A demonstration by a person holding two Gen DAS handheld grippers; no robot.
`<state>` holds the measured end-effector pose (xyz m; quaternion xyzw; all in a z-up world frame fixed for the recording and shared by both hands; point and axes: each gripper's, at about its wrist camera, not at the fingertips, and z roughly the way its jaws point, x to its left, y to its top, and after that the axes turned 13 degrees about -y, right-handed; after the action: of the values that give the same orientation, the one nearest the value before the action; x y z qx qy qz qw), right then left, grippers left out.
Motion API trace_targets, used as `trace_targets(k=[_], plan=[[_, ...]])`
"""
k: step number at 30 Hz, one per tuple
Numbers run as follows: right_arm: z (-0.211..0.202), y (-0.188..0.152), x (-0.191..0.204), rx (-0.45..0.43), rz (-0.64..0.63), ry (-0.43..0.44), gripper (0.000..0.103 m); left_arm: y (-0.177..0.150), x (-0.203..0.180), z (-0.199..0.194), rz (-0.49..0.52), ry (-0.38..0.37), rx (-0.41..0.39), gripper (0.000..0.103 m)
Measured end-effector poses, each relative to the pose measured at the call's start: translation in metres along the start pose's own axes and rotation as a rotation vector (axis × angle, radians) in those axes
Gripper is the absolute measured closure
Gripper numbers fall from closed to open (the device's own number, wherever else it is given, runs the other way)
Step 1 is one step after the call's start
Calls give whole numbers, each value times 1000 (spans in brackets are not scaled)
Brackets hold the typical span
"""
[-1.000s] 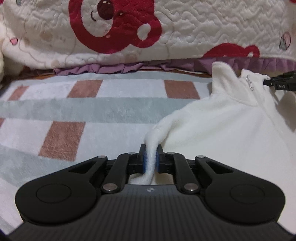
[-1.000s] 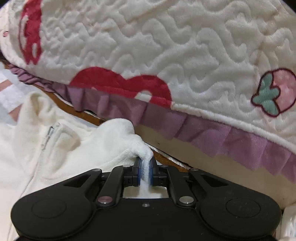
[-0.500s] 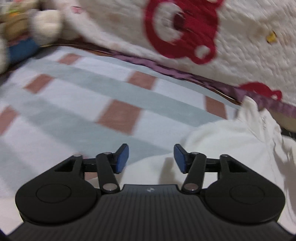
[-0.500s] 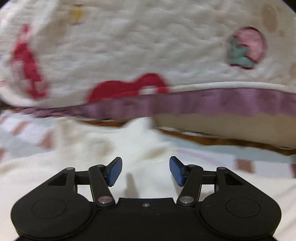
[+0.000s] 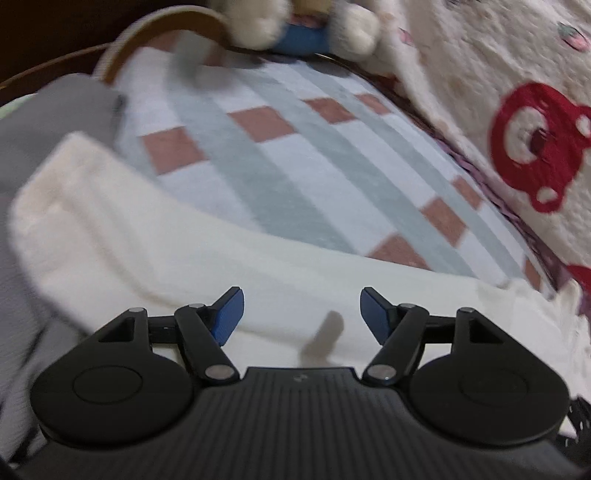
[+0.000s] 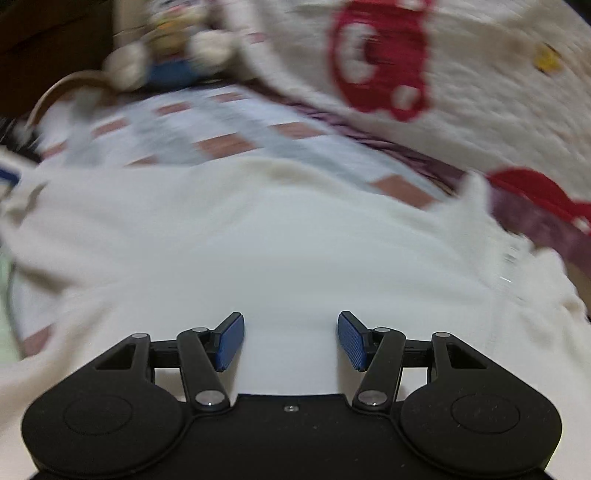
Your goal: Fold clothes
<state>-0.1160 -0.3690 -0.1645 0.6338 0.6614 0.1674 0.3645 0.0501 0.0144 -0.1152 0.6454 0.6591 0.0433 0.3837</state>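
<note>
1. Two grippers show, one in each wrist view, and we find both with their jaws apart and nothing clamped between the blue pads.
2. The left gripper (image 5: 302,315) sits at the bottom centre of its frame; its jaws have just been opening wider, and only the white fleece top (image 5: 155,258) lies below the gap, not pinched.
3. The right gripper (image 6: 291,341) sits at the bottom centre of its own frame. Its jaws opened within the last second, and they too stand over bare white fleece (image 6: 280,251) without pressing on it.
4. In the left view the top runs as a pale band from the left edge across to the lower right, lying on a checked blanket (image 5: 295,158) of grey, white and brown squares.
5. A grey cloth (image 5: 55,122) fills the far left of that frame, touching the top's end.
6. In the right view the top spreads across the whole middle of the frame, with the same blanket (image 6: 207,129) showing above it — the picture is badly smeared, so we cannot make out seams.
7. A cream quilt (image 5: 480,81) with a red bear print (image 5: 539,144) rises along the right side of the left view and across the upper right of the right view.
8. A soft toy (image 5: 299,22) with white paws and a blue body sits at the top of the left frame — blurred.
</note>
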Motion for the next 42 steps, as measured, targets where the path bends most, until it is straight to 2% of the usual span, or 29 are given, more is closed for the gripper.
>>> trace_targets(k=[3, 7, 10, 13, 16, 19, 20, 22, 26, 34, 36, 38, 40, 42], plan=[[-10, -1, 25, -17, -49, 22, 42, 1, 16, -10, -37, 80, -41, 33], [-24, -6, 46, -32, -66, 70, 43, 3, 37, -31, -88, 108, -98, 33], [-33, -10, 59, -43, -71, 102, 43, 3, 54, -40, -160, 89, -106, 32], [-39, -12, 68, -31, -83, 189, 43, -2, 62, -44, -212, 69, -102, 32], [-44, -13, 75, -18, -93, 243, 47, -9, 70, -50, -290, 21, -145, 25], [-49, -15, 82, -14, -109, 277, 50, -10, 72, -46, -307, 2, -122, 20], [-51, -16, 84, -16, -121, 280, 51, -11, 72, -44, -308, 1, -109, 19], [-54, -15, 88, -14, -137, 286, 61, -11, 69, -39, -289, 14, -88, 17], [-55, -16, 87, -7, -134, 300, 62, -10, 68, -30, -281, 26, -80, 11], [-54, -19, 82, 2, -80, 321, 62, -9, 66, -17, -279, 70, -68, 11], [-55, -20, 81, 7, -74, 326, 62, -9, 62, -23, -258, 45, -56, 11], [-56, -20, 80, 17, -78, 340, 62, -8, 57, -34, -234, -22, -30, 11], [-57, -18, 78, 38, -87, 364, 62, -5, 52, -52, -175, -83, 4, 11], [-57, -16, 75, 64, -92, 394, 62, -1, 48, -73, -91, -87, 41, 11]])
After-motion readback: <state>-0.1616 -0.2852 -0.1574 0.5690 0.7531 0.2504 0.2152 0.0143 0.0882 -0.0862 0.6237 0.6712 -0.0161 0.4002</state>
